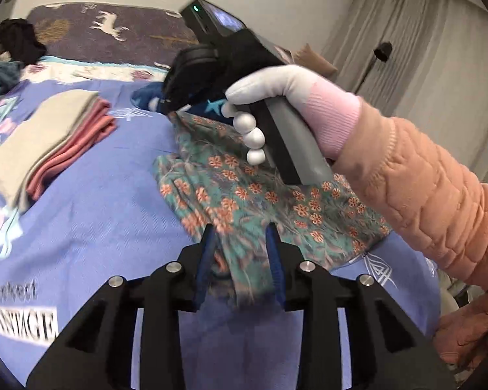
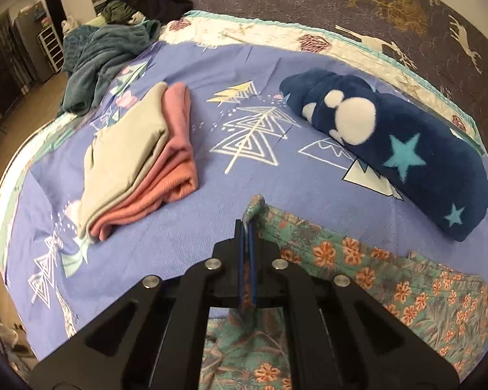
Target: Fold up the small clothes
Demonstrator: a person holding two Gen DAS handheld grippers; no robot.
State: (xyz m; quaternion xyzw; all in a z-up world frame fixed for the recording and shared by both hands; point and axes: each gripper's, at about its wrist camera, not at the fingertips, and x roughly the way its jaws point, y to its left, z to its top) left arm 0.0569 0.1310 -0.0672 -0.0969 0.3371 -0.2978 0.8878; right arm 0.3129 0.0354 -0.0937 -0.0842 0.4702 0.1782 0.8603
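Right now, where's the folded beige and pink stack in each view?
Left wrist: folded stack at left, on the blue sheet, left of the floral garment.
Right wrist: stack left of centre, beyond the gripper.
Shared landmark: the floral garment, near each gripper.

A home bedroom: patterned bedsheet (image 2: pixel 185 65), curtains (image 1: pixel 423 48), piled clothes (image 2: pixel 140 0).
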